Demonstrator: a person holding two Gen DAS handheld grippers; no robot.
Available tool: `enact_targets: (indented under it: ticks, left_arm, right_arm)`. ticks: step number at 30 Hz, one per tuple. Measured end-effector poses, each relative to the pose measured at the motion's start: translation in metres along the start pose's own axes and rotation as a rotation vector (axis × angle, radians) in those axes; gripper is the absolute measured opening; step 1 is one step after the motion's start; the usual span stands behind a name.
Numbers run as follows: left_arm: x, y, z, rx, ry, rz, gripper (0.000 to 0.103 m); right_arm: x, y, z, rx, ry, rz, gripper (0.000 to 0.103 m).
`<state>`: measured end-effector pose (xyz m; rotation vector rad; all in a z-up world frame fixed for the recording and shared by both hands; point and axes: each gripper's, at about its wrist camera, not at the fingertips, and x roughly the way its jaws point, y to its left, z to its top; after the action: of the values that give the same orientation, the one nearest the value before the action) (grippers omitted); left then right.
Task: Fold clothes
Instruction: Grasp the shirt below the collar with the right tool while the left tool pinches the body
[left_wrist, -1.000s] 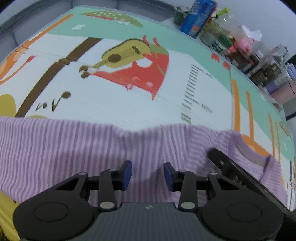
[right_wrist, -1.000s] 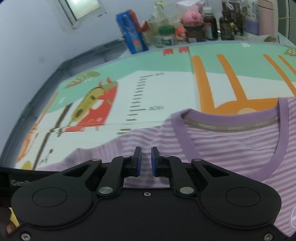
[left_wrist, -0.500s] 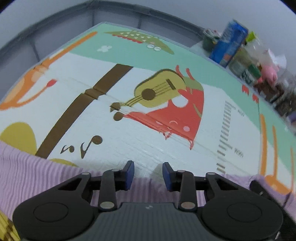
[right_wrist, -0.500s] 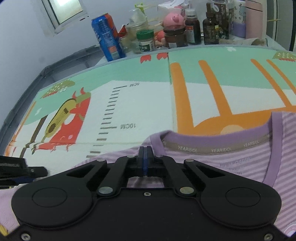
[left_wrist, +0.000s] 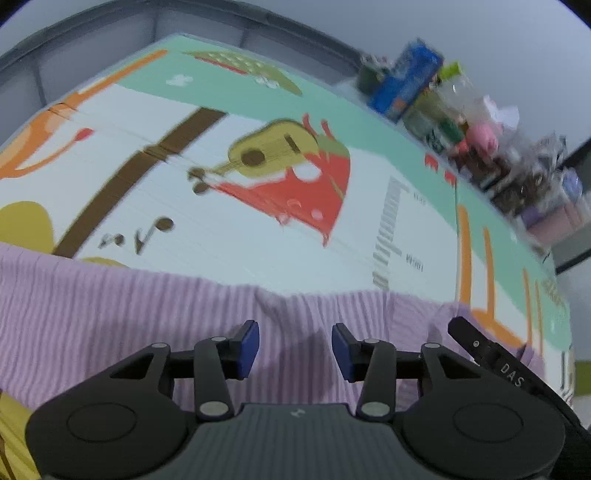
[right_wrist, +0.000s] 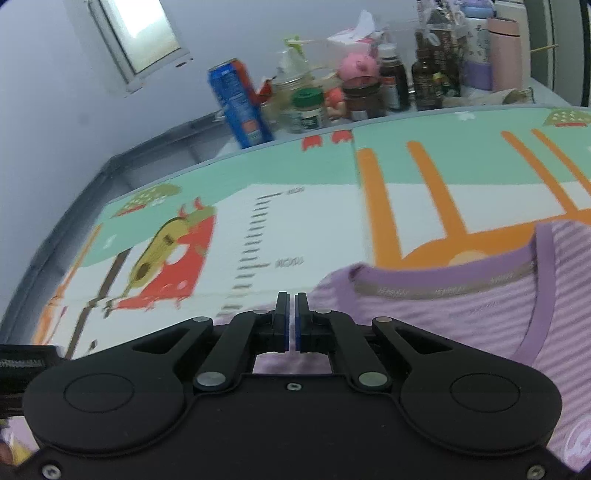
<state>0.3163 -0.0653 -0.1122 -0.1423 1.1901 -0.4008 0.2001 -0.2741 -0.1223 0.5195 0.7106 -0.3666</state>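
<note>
A purple striped shirt (left_wrist: 110, 317) lies flat on the play mat (left_wrist: 258, 229), its collar (right_wrist: 443, 284) toward the right. My left gripper (left_wrist: 294, 347) hovers open over the shirt's upper edge, with nothing between its blue pads (left_wrist: 248, 347). My right gripper (right_wrist: 291, 317) sits at the shirt's shoulder edge left of the collar, its pads pressed together to a thin slit with fabric (right_wrist: 291, 360) showing just under them. In the left wrist view, the right gripper's black body (left_wrist: 498, 365) rests on the shirt at lower right.
The colourful play mat (right_wrist: 332, 206) stretches ahead. A blue can (right_wrist: 238, 105), jars, brown bottles (right_wrist: 424, 79) and a pink pig figure (right_wrist: 358, 66) crowd the far edge. A grey raised rim (left_wrist: 92, 48) borders the surface. Something yellow (left_wrist: 14, 439) lies at lower left.
The right gripper closed from a small gap onto the shirt's shoulder edge and shifted left of the collar. The left gripper stayed open; it tipped forward, then back over the shirt.
</note>
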Motion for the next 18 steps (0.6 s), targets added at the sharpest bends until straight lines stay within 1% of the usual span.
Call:
enact_targets:
  ticks: [4, 6, 9, 11, 12, 13, 15, 16, 17, 18]
  left_arm:
    - [0.007, 0.001, -0.002, 0.013, 0.005, 0.062, 0.047]
    - [0.010, 0.001, -0.002, 0.020, 0.008, 0.094, 0.047]
    - [0.012, 0.007, -0.003, 0.015, 0.004, 0.141, 0.048]
    - [0.010, 0.017, -0.002, -0.004, 0.003, 0.135, 0.048]
    - [0.008, 0.020, -0.002, -0.008, 0.003, 0.152, 0.048]
    - [0.006, 0.025, -0.002, -0.013, -0.001, 0.177, 0.046]
    - [0.002, 0.039, -0.004, -0.027, -0.010, 0.199, 0.043]
    - [-0.001, 0.048, -0.005, -0.048, -0.011, 0.179, 0.039]
    - [-0.004, 0.056, -0.006, -0.067, -0.012, 0.165, 0.031]
    - [-0.005, 0.061, -0.006, -0.082, -0.008, 0.171, 0.026]
  right_arm:
    - [-0.001, 0.002, -0.012, -0.009, 0.039, 0.003, 0.002]
    - [0.003, -0.002, -0.020, -0.009, 0.075, -0.015, 0.002]
    - [0.004, -0.010, -0.028, 0.000, 0.073, -0.012, 0.000]
    - [0.003, -0.014, -0.029, 0.004, 0.069, -0.028, 0.000]
    - [0.003, -0.015, -0.028, -0.001, 0.069, -0.036, 0.000]
    - [0.003, -0.016, -0.028, -0.006, 0.068, -0.044, 0.000]
    - [0.004, -0.017, -0.026, -0.018, 0.070, -0.057, 0.000]
    - [0.005, -0.017, -0.025, -0.020, 0.074, -0.059, 0.000]
    - [0.005, -0.017, -0.024, -0.020, 0.076, -0.062, 0.000]
    - [0.006, -0.017, -0.024, -0.021, 0.076, -0.068, 0.000]
